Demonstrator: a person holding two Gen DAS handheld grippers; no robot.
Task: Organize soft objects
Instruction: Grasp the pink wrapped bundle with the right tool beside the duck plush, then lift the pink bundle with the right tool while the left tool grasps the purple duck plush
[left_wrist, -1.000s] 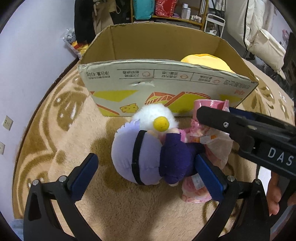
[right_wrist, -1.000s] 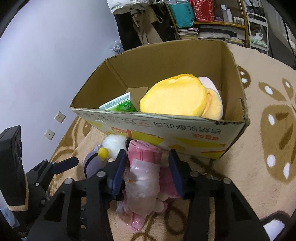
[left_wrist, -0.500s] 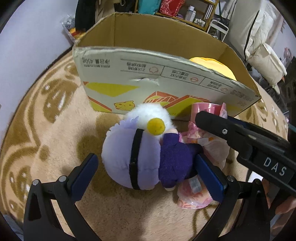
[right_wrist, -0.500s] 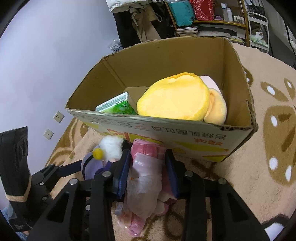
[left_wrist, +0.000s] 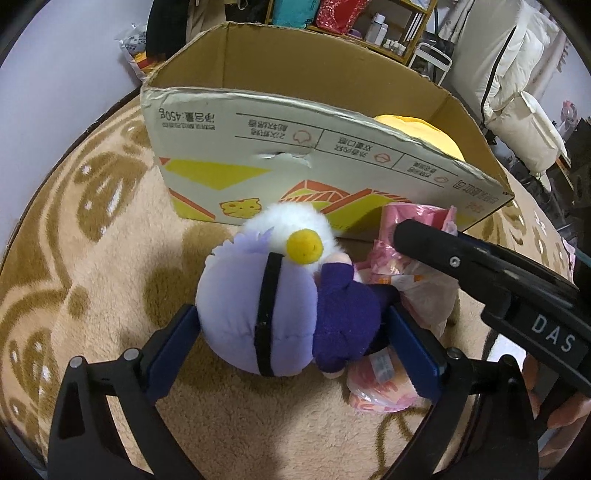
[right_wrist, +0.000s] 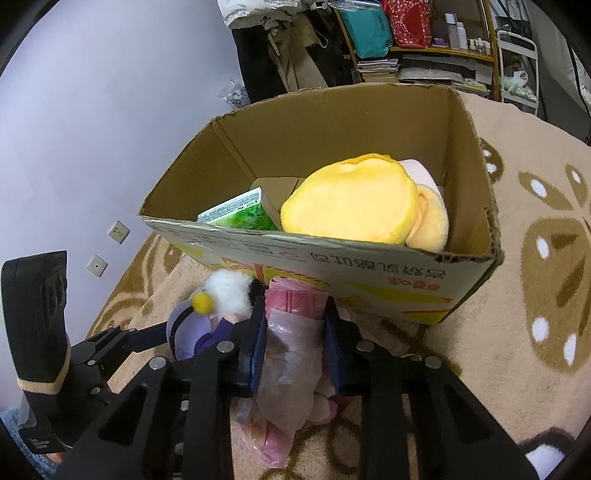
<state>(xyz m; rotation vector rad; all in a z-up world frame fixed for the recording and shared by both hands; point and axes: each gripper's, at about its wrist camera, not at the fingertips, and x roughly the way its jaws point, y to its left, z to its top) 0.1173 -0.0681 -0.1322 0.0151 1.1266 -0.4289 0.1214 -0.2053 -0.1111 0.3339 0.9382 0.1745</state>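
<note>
Left wrist view: left gripper (left_wrist: 291, 345) clamps the lavender-and-purple plush doll (left_wrist: 280, 310); right gripper (right_wrist: 295, 325) pinches the pink plastic bag bundle (right_wrist: 291, 354) beside the cardboard box (left_wrist: 258, 147).

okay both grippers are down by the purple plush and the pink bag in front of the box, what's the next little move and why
Probably lift both straight up. The left gripper has its pads against both sides of the purple plush, and the right gripper is clamped on the pink bag. Both still lie on the rug, below the cardboard box rim.
</note>
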